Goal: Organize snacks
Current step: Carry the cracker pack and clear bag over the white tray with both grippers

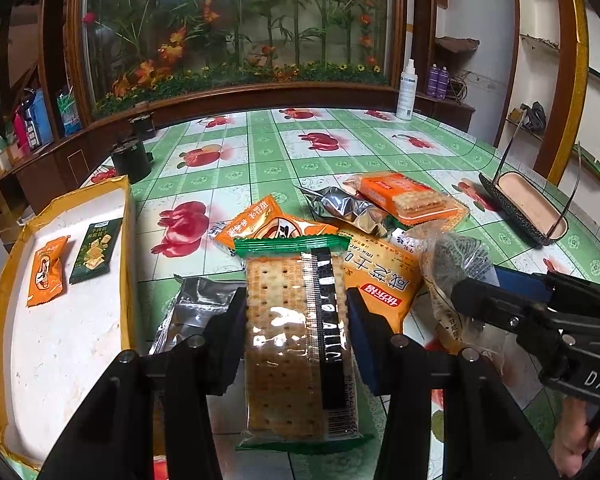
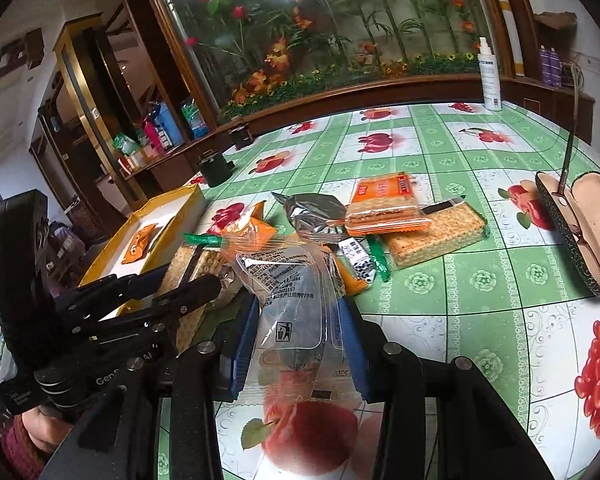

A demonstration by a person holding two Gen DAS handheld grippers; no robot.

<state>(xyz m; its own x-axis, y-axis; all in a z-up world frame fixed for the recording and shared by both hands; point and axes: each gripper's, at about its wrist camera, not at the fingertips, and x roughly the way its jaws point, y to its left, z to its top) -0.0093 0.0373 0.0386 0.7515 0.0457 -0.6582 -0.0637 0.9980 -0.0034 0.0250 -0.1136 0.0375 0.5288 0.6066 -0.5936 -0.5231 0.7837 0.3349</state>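
My left gripper (image 1: 297, 316) is shut on a green-edged clear cracker pack (image 1: 296, 344), held above the table. My right gripper (image 2: 298, 336) is shut on a clear plastic snack wrapper (image 2: 292, 304); in the left wrist view the same wrapper (image 1: 456, 272) holds a dark round snack and the right gripper (image 1: 476, 292) comes in from the right. A pile of snack packs lies ahead: orange packs (image 1: 408, 196), a silver pack (image 1: 348, 208), a yellow pack (image 1: 380, 276). A yellow-rimmed white box (image 1: 60, 320) on the left holds an orange packet (image 1: 46, 270) and a dark green packet (image 1: 96, 250).
An open glasses case (image 2: 580, 232) with glasses lies at the right on the green fruit-print tablecloth (image 2: 480, 280). A white spray bottle (image 2: 489, 76) and two black jars (image 1: 132, 158) stand at the table's far edge. A silver pack (image 1: 192, 312) lies beside the box.
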